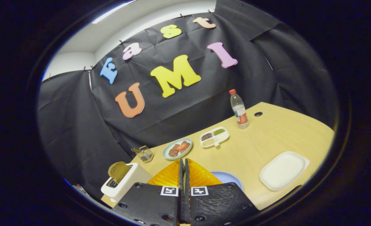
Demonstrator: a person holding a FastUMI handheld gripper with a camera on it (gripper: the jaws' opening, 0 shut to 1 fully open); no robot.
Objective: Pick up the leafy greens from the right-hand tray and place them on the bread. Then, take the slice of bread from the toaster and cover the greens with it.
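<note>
Gripper view has the wooden table [267, 141] first, white tray [282, 170] off right of the fingers, greens not visible on it. Toaster [124, 181] sits left of the gripper [183, 164], bread slice [118, 171] poking up. Fingers pressed together, holding nothing. Bread's nearer, I'd say.

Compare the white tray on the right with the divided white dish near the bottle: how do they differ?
The white tray is bare; the divided dish holds dark, green and pale fillings in separate compartments. The tray looks larger and lies nearer the gripper, whose fingers are closed together on nothing; the dish lies further off, beside the bottle. Both are white with rounded corners and rest flat on the table.
</note>
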